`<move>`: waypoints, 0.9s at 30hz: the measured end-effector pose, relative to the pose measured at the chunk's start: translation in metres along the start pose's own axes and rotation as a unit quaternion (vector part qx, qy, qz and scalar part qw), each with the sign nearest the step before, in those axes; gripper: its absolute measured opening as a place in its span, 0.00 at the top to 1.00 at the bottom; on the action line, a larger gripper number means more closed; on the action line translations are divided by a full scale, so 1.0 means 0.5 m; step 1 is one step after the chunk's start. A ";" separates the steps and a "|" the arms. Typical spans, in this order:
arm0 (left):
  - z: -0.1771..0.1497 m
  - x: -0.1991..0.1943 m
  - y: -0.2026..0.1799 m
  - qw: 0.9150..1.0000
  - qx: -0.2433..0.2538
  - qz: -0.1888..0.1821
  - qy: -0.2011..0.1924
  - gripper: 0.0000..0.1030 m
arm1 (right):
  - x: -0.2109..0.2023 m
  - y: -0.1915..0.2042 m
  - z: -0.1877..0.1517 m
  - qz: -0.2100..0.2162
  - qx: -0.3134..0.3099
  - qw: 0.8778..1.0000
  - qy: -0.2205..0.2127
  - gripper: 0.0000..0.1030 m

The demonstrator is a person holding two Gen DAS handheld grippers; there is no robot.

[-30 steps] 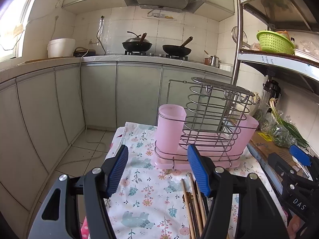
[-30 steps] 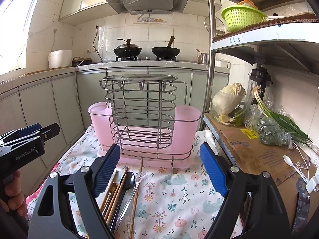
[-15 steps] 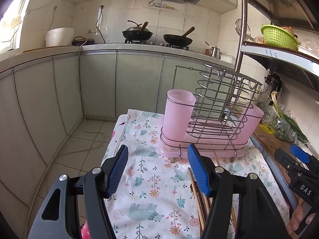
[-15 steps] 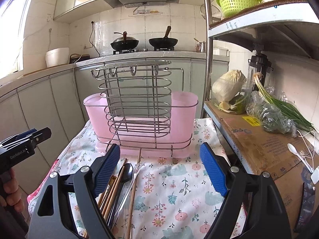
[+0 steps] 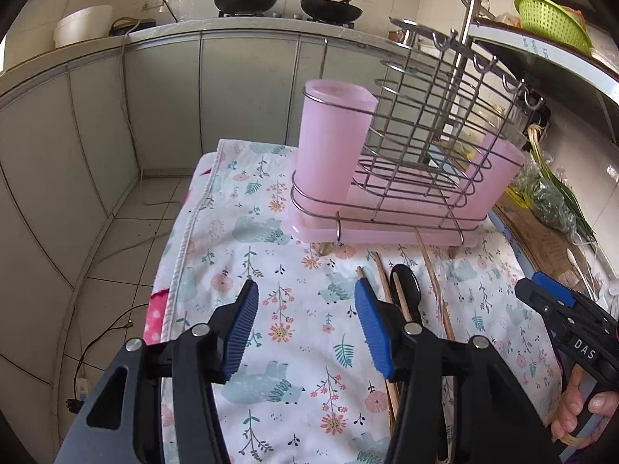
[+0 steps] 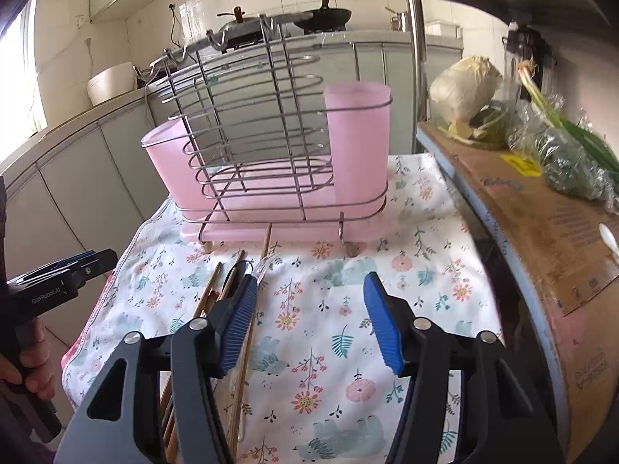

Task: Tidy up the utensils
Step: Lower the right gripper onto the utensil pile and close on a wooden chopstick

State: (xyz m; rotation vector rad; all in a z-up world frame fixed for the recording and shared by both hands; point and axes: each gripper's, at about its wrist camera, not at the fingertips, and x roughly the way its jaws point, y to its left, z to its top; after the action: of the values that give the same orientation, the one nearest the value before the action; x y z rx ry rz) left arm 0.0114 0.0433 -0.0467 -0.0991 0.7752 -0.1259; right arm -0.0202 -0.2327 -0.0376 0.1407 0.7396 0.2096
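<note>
A wire utensil rack (image 5: 425, 143) (image 6: 251, 123) with a pink cup (image 5: 332, 143) (image 6: 358, 147) at each end stands on a pink tray at the back of the floral cloth (image 5: 271, 255) (image 6: 387, 278). In front of it lie wooden chopsticks (image 5: 381, 274) (image 6: 211, 294) and a black spoon (image 5: 406, 290) (image 6: 238, 270). My left gripper (image 5: 305, 297) hovers over bare cloth just left of them, jaws closing with nothing between. My right gripper (image 6: 311, 290) hovers just right of them, jaws also closing on nothing. Each gripper shows in the other's view: the right gripper (image 5: 561, 309), the left gripper (image 6: 58, 282).
A cardboard-covered shelf (image 6: 541, 212) runs along the right with a cabbage (image 6: 464, 89), bagged greens (image 6: 561, 154) and a white spoon (image 6: 609, 236). A steel pole (image 6: 416, 58) rises behind it. The cloth's left edge drops to tiled floor (image 5: 116, 270). Kitchen cabinets (image 5: 232, 85) stand behind.
Both grippers tipped downward and sank toward the cloth, so the rack now sits higher in view. Both pairs of jaws stand narrower than before.
</note>
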 end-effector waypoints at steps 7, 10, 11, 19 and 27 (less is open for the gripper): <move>0.003 0.085 -0.021 0.995 -0.016 -0.062 0.081 0.78 | 0.054 -0.010 -0.018 0.087 0.030 0.993 0.080 0.61; 0.007 0.122 -0.040 0.992 -0.011 -0.065 0.105 0.82 | 0.064 -0.003 -0.026 0.099 0.023 0.991 0.093 0.64; 0.008 0.135 -0.047 0.992 -0.008 -0.064 0.112 0.83 | 0.070 0.001 -0.030 0.104 0.021 0.989 0.100 0.67; 0.025 0.218 -0.086 0.987 0.004 -0.054 0.152 0.83 | 0.118 0.023 -0.055 0.124 0.020 0.979 0.162 0.83; 0.025 0.265 -0.096 0.981 -0.018 -0.068 0.178 0.89 | 0.137 0.047 -0.062 0.134 0.022 0.970 0.200 0.91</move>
State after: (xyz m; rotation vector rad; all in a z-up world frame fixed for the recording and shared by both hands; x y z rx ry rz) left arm 0.1102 -0.0233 -0.1229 -0.1669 1.1289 -0.2650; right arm 0.0049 -0.1917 -0.1002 0.2450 1.1289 0.4881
